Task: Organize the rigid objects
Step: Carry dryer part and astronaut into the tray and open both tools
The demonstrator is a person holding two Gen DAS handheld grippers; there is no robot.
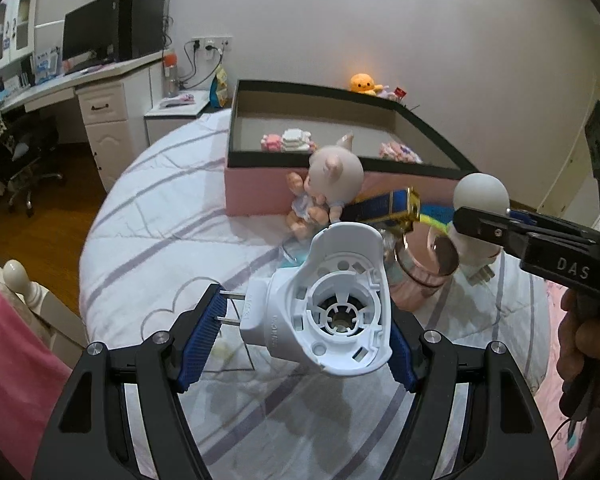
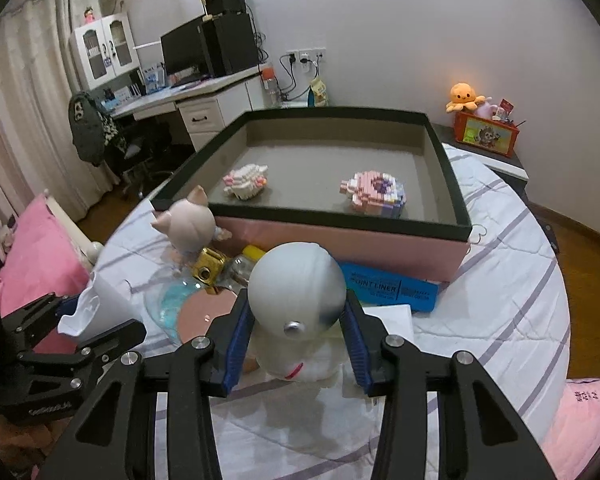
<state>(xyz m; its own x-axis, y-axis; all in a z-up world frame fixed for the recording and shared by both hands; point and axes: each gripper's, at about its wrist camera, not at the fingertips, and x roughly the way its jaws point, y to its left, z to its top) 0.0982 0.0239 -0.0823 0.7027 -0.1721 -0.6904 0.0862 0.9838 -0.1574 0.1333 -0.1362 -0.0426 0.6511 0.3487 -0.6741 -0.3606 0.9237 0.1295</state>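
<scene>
My left gripper [image 1: 304, 332] is shut on a white plastic plug-in device [image 1: 332, 304] with two metal prongs, held above the bed. My right gripper [image 2: 296, 332] is shut on a round white night-light figure [image 2: 296, 280]; it also shows in the left wrist view [image 1: 480, 196]. A pink box with a black rim [image 2: 452, 184] sits on the bed [image 2: 500, 280] behind, holding two brick-built toys [image 2: 246, 180] [image 2: 374, 190]. A pig doll [image 1: 328, 184] leans against the box front.
A blue box [image 2: 392, 288], a gold-capped bottle [image 2: 210, 268], a pink round lid [image 2: 204, 312] and a clear dish lie in front of the box. A pink pillow [image 2: 40, 256] is at left. A desk [image 2: 188, 96] and chair stand beyond.
</scene>
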